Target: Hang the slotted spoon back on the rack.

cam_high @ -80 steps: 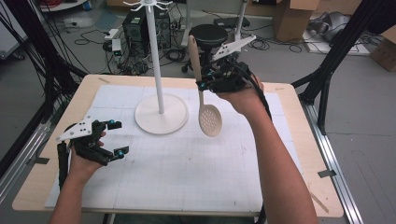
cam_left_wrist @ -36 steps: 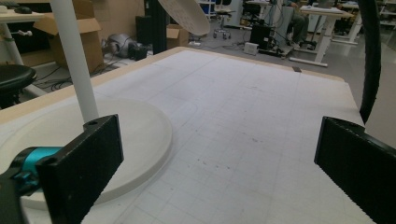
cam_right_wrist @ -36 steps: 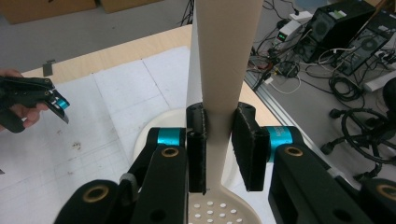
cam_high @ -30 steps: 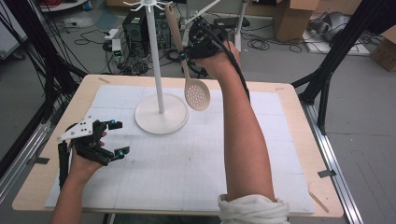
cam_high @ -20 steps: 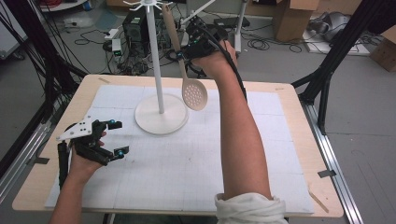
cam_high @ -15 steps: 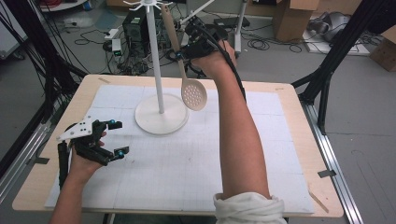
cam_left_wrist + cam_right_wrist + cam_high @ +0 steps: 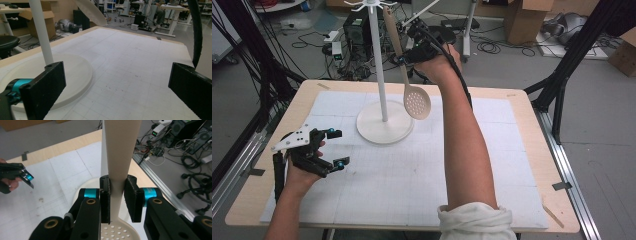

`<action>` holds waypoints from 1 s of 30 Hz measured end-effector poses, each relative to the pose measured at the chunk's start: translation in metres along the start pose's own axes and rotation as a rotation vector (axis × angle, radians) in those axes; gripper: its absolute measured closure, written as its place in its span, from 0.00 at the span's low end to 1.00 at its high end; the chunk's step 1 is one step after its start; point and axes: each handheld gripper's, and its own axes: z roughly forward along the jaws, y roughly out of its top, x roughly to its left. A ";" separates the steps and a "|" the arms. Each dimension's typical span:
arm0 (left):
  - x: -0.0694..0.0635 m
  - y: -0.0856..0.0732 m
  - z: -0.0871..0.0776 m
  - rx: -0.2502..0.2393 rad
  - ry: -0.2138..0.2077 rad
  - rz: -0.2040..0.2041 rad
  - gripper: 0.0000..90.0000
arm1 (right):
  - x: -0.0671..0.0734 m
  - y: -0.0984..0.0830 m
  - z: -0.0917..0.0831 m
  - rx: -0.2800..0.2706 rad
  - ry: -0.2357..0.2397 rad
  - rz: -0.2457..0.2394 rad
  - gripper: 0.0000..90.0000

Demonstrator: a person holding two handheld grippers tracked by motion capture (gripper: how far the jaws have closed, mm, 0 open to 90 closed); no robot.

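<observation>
My right gripper is raised above the table's far side, shut on the handle of a beige slotted spoon. The spoon hangs bowl-down, its handle top close to the hooks of a white stand. In the right gripper view the two pads clamp the spoon handle, with the perforated bowl below and the stand's pole just behind. My left gripper rests low at the table's front left, open and holding nothing. The left gripper view shows its jaws wide apart over the mat, the stand's base ahead.
A white gridded mat covers the wooden table. The stand's round base sits at the mat's far centre-left. Black frame legs, cables and boxes lie on the floor beyond the table.
My right gripper has carried the spoon up and leftward, from over the table to beside the stand's top. In the last half second it shifted only slightly. The left gripper stayed still.
</observation>
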 end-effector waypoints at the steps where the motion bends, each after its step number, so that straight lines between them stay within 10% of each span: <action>1: 0.000 0.000 0.000 -0.002 0.002 -0.001 0.02 | -0.001 -0.001 0.001 0.000 0.007 0.010 0.82; 6: 0.000 0.000 0.000 0.004 -0.002 -0.001 0.02 | 0.000 -0.004 0.002 -0.016 0.007 0.026 0.65; 30: -0.002 -0.001 0.005 0.034 -0.013 0.006 0.02 | 0.011 -0.073 -0.044 -0.157 0.036 -0.037 0.50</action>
